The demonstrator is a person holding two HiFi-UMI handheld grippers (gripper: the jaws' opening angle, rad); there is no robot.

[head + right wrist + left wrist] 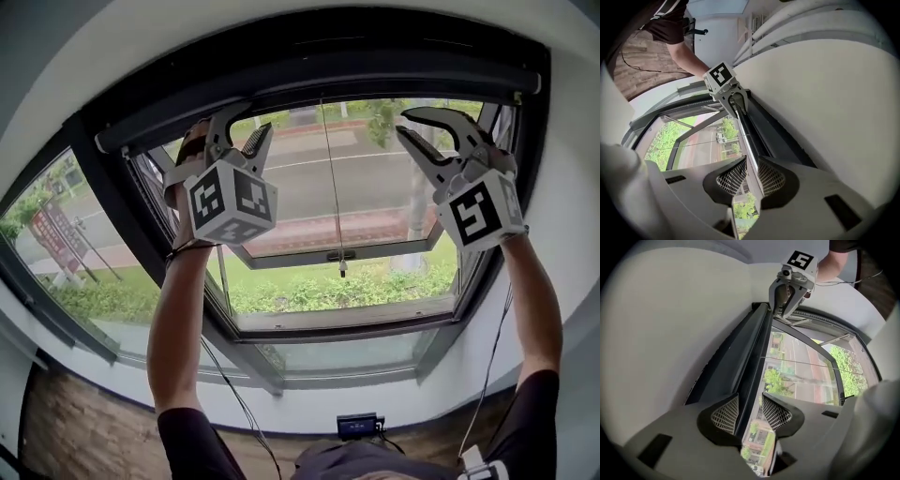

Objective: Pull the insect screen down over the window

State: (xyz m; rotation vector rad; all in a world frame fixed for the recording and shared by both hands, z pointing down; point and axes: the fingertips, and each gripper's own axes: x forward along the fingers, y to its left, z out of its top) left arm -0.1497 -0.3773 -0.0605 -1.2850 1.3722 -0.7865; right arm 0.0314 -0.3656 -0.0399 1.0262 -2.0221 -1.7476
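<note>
Overhead, two hand-held grippers point(242, 131) point(404, 124), jaws apart, one screen cassette point(319, 80).

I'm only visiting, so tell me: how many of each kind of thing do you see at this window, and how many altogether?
Grey two-jaw grippers with marker cubes: 2 (left gripper, right gripper)
Long dark screen housing along the window's top: 1
Thin hanging pull cord: 1
Small black device below the window: 1
Total: 5

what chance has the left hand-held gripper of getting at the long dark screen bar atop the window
Probably yes: the left hand-held gripper stands open right at the long dark screen bar, and nothing sits in between.
</note>
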